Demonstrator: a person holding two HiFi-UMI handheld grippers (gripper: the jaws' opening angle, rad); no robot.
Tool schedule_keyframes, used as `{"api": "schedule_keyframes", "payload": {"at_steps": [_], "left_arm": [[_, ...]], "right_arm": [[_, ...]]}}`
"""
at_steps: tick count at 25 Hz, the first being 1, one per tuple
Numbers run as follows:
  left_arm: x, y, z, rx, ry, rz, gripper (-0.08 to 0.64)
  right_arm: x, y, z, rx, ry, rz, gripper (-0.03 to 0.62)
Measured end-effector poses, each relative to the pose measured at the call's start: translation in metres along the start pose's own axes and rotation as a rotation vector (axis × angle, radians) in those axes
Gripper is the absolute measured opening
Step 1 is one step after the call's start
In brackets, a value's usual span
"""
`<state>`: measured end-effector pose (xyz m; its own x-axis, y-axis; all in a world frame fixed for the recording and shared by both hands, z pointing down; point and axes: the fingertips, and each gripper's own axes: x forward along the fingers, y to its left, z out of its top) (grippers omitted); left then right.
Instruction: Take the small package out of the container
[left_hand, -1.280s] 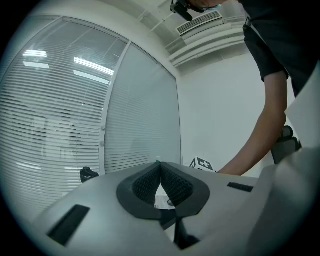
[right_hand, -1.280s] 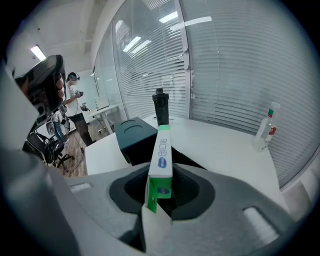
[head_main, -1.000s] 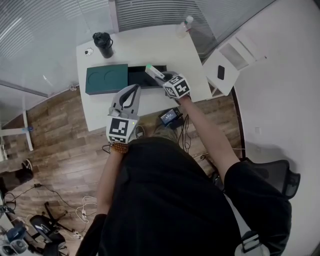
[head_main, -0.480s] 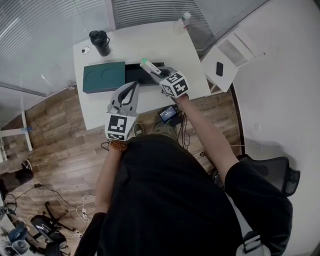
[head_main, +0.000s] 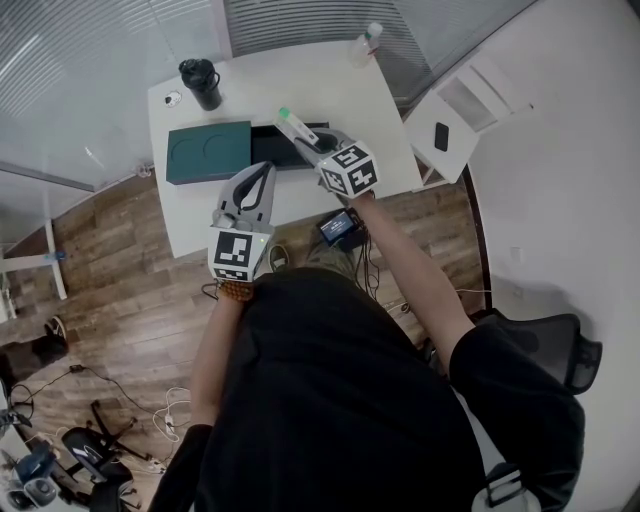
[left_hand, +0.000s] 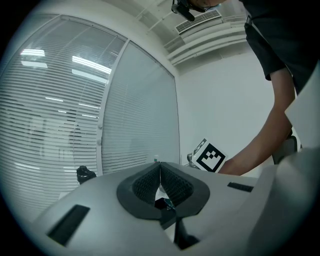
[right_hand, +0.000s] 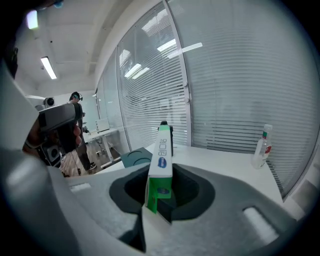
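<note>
Head view: right claw (head_main: 316, 152), clamped on the slim white-and-green cardboard package (head_main: 292, 127), has lifted it clear of the black open container (head_main: 268, 150), so removal looks done; left claw (head_main: 266, 176) closed, empty.

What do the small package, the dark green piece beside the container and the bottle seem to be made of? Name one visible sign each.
Small package: printed card, smooth, probably; crisp folded edges, green-and-white print.
Dark green piece: matt board or plastic, unclear which; even colour, no glare, two round recesses.
Bottle: clear plastic, likely; see-through body, white cap.
</note>
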<state>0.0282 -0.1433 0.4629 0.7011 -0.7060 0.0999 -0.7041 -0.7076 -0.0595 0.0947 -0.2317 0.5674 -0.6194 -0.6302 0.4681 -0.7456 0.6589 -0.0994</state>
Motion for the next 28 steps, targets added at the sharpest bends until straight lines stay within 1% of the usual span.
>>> {"api": "schedule_keyframes", "payload": {"at_steps": [8,15,21,28], "left_arm": [[-0.001,0.001,0.003,0.002,-0.011,0.006,-0.002],[0.0,0.0,0.006,0.021,-0.017,0.008,-0.002],[-0.003,0.0,0.008,0.012,-0.034,-0.012,-0.002],[-0.005,0.004,0.009,0.01,-0.038,-0.002,-0.002]], "right_arm": [[-0.012,0.006,0.013,0.005,-0.053,-0.012,0.089],[-0.024,0.012,0.032,0.012,-0.121,-0.018,0.089],[-0.034,0.025,0.052,0.026,-0.178,-0.014,0.089],[-0.043,0.038,0.064,0.015,-0.22,-0.016,0.089]]}}
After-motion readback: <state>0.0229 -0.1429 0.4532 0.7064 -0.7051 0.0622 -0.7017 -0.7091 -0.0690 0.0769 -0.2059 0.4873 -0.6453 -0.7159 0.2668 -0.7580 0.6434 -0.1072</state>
